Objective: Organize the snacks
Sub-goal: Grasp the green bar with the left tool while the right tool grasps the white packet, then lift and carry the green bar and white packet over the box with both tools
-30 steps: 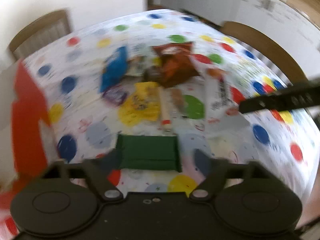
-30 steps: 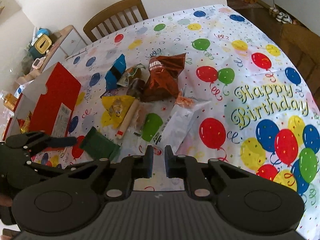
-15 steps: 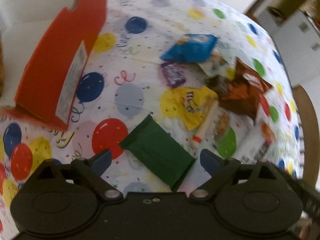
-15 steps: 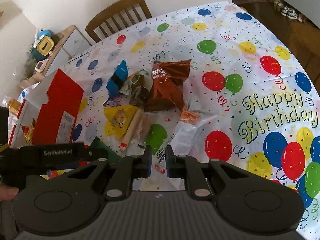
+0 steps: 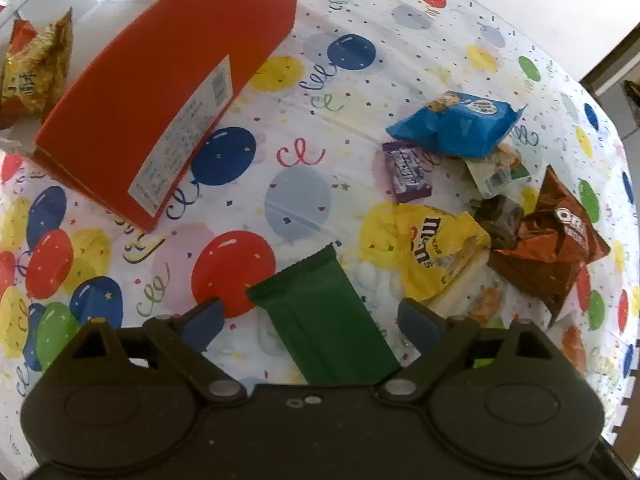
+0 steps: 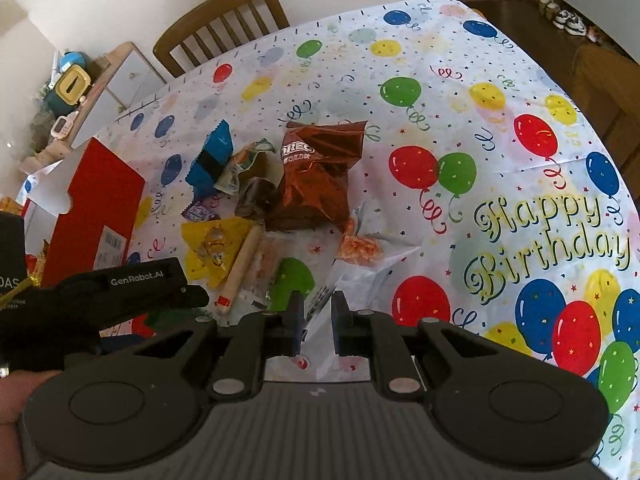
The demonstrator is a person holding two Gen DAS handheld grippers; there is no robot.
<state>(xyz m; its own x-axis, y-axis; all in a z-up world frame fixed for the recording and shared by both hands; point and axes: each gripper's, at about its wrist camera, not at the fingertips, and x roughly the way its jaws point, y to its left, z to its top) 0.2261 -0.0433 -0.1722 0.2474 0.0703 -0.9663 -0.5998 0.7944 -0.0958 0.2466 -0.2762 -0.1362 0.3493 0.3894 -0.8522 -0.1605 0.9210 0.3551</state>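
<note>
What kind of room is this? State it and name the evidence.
Most likely a home dining area. A table under a Happy Birthday balloon tablecloth has a wooden slat-back chair pushed up to it, shoes sit on the wood floor, and a cluttered side cabinet stands by the wall.

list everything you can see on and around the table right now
green packet: 1, dark green, between the open left tongs
yellow m&m's bag: 1, yellow, right of the green packet
brown oreo bag: 1, brown, middle of the pile
blue bag: 1, blue, far side of the pile
purple packet: 1, purple, beside the blue bag
snack stick: 1, beige, red tip, by the yellow bag
orange snack pack: 1, orange and clear, right of the pile
red box: 1, red, left of the pile
gold bag: 1, gold, inside the box
tablecloth: 1, white with balloons
chair: 1, wood, far side
left tongs: open
right tongs: narrow gap, holding nothing
hand: 1, lower left corner
</note>
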